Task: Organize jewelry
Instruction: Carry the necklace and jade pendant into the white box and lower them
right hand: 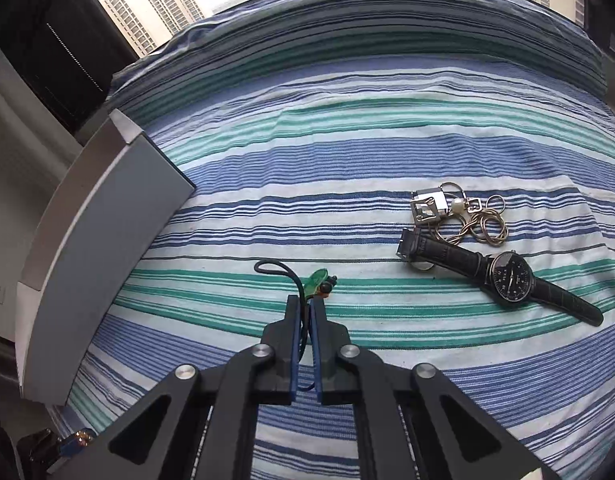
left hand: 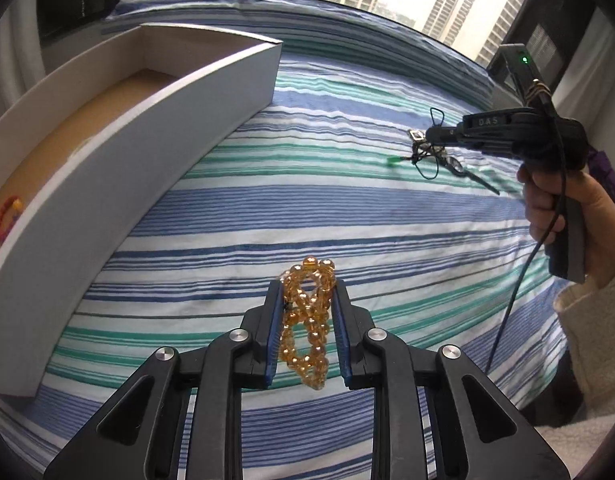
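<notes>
Where towers fill window, striped bedsheet (right hand: 347,160) underneath.

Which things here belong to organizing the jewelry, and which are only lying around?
Job:
amber bead strand in left gripper
green pendant cord in right gripper
white box
red bead bracelet
black wristwatch
keyring cluster

Lying around:
striped bedsheet

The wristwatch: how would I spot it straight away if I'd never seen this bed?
Look at the striped bedspread, on the side away from the white box. The wristwatch lies flat there beside a tangle of silver keyrings. Its black leather strap and round dark dial set it apart from that shiny metal.
</notes>
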